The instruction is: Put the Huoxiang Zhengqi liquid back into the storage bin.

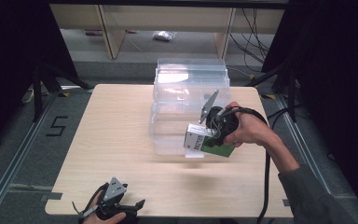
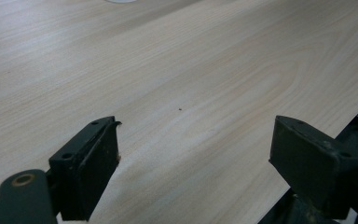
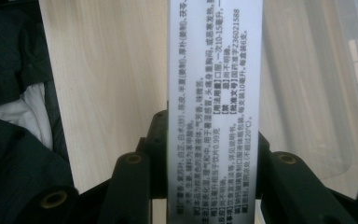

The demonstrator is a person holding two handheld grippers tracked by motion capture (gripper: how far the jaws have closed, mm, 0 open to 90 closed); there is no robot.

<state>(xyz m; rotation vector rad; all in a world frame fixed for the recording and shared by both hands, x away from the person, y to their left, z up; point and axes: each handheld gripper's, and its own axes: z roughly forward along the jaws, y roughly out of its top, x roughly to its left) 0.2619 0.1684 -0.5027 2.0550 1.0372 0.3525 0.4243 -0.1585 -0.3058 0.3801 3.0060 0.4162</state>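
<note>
A small carton, white with a green face (image 1: 211,142), hangs above the table beside the front right corner of a clear plastic bin (image 1: 186,100). My right gripper (image 1: 204,140) is shut on the carton. In the right gripper view the carton's white printed side (image 3: 214,112) stands up between the two black jaws, which press on it from both sides. My left gripper (image 1: 130,206) rests low at the table's front left edge. Its two black jaws stand far apart over bare wood in the left gripper view, and its fingers (image 2: 91,163) hold nothing.
The light wooden table (image 1: 116,140) bears the clear bin at its far middle, with a clear lid edge (image 3: 335,116) near the carton. Dark floor with rails surrounds the table. A cable (image 1: 266,177) trails from the right gripper down the right side.
</note>
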